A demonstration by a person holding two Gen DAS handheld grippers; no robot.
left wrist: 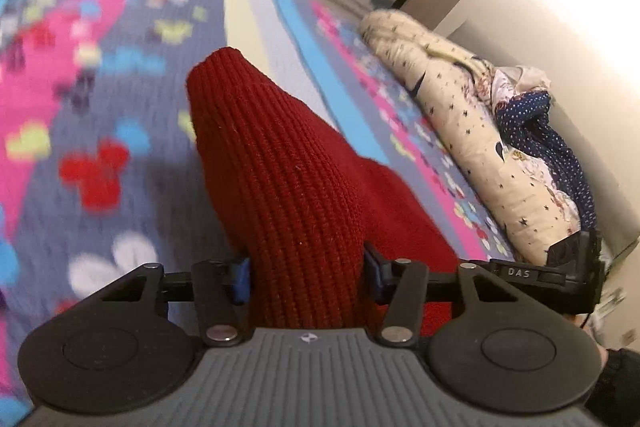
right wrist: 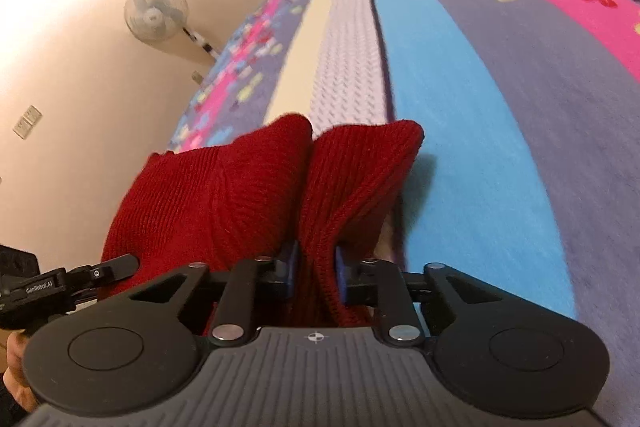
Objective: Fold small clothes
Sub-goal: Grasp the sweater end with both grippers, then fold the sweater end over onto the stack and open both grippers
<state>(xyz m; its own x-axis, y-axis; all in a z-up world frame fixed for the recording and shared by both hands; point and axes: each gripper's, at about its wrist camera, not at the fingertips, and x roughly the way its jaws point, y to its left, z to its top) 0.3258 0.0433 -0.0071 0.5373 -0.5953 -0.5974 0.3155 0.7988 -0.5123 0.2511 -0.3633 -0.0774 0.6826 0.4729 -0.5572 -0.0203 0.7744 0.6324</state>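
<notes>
Both claws, left [left wrist: 306,277] and right [right wrist: 314,277], pinch the red knit [left wrist: 288,163] mid-fold; next, likely laying it flat on the bed [left wrist: 100,99]

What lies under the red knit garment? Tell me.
The patterned bedspread lies under the red knit garment, showing all around it. The part directly beneath is covered, so anything there cannot be seen.

White letters "DAS" stand on the black bar of the right tool [left wrist: 524,273], seen at the right edge of the left wrist view. In the right wrist view, small white lettering "GenRobot.AI" stands on the black body of the left tool [right wrist: 40,287], at the near left.
</notes>
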